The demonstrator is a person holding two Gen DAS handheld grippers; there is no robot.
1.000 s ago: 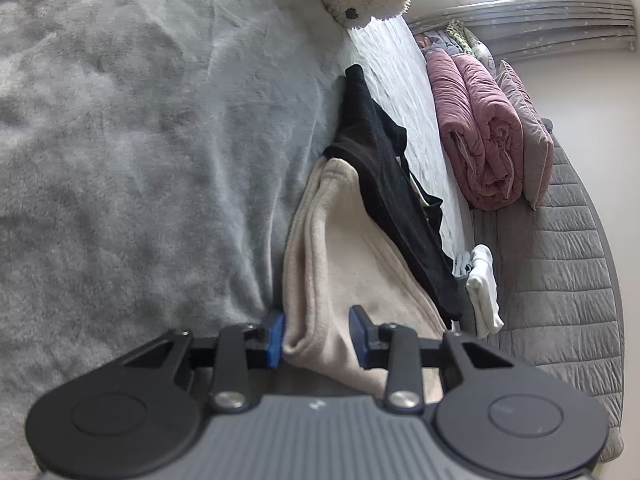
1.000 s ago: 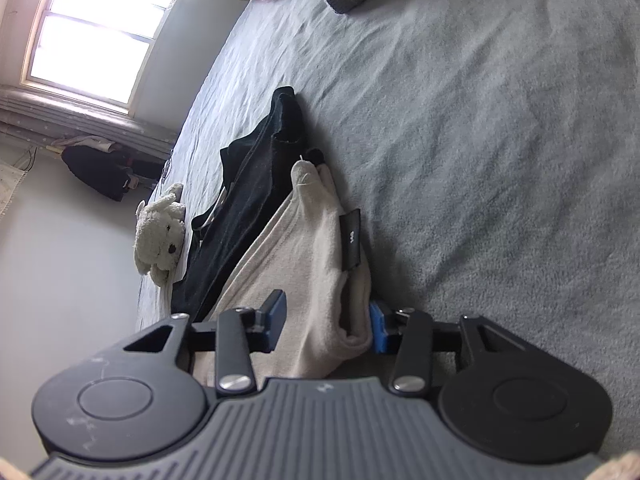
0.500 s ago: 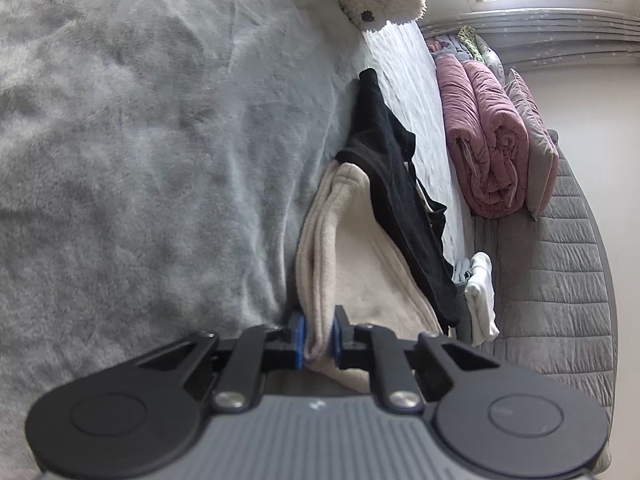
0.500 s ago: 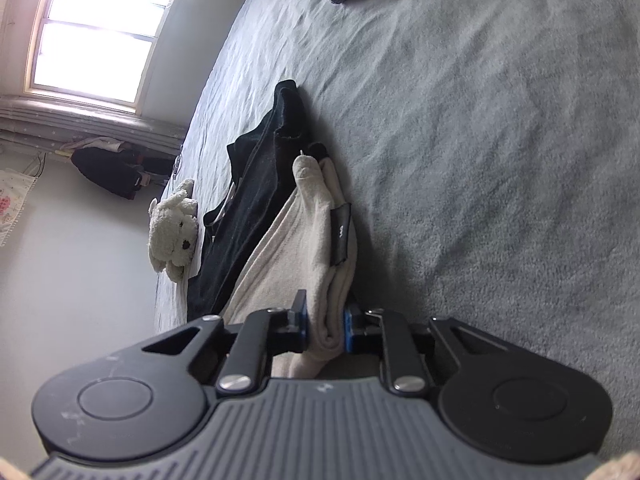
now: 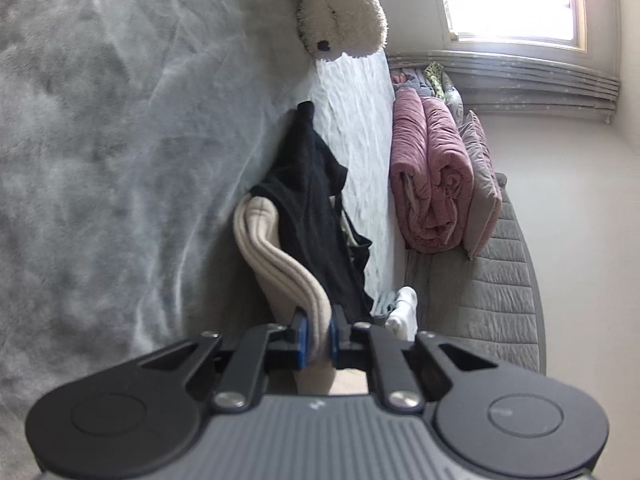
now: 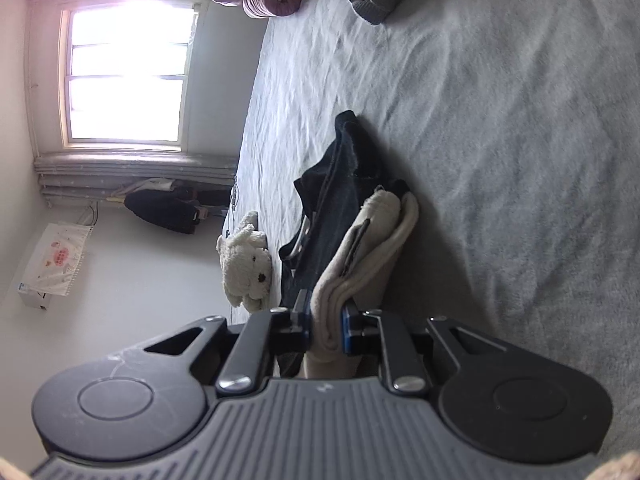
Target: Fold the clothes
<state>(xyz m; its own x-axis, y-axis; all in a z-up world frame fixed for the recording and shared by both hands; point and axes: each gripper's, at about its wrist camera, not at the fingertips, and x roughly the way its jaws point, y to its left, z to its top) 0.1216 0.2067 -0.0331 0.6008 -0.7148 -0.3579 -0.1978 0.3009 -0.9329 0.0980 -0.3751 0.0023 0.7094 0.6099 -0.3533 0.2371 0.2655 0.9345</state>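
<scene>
Here the left gripper (image 5: 318,338) and right gripper (image 6: 326,330) each clamp a bunched edge of the beige garment (image 5: 276,260), raised off the grey bedspread (image 5: 100,140) while its far end rests against a black garment (image 5: 316,200). The fold appears to be under way; next, both edges should probably travel together, level, toward the far end.
</scene>
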